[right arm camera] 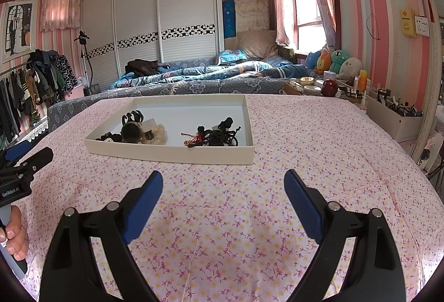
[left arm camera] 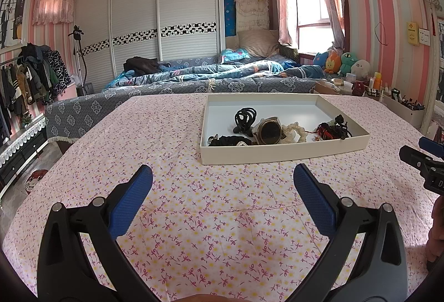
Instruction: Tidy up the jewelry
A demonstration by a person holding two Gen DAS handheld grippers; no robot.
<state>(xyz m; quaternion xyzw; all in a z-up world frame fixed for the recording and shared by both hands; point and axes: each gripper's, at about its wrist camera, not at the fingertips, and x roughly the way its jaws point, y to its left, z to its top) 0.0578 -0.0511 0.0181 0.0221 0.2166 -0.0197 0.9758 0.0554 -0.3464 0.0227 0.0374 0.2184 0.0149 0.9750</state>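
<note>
A shallow white tray [left arm camera: 283, 153] [right arm camera: 169, 153] stands on a table with a pink flowered cloth [left arm camera: 194, 205] [right arm camera: 222, 205]. In it lie a black claw hair clip [left arm camera: 244, 116] [right arm camera: 132, 116], a gold-rimmed watch [left arm camera: 268, 131] [right arm camera: 131, 133], a cream scrunchie [left arm camera: 294, 131] [right arm camera: 158, 134], a black scrunchie [left arm camera: 230, 140] and a tangle of black and red cords [left arm camera: 331, 130] [right arm camera: 215, 135]. My left gripper [left arm camera: 222, 177] is open and empty above the cloth, short of the tray. My right gripper [right arm camera: 223, 182] is open and empty too, also short of the tray.
A bed with blue bedding [left arm camera: 211, 74] lies beyond the table. A white organizer box with small items [right arm camera: 394, 116] and bottles and jars [right arm camera: 330, 87] stand at the far right. A clothes rack [left arm camera: 30, 74] is at the left.
</note>
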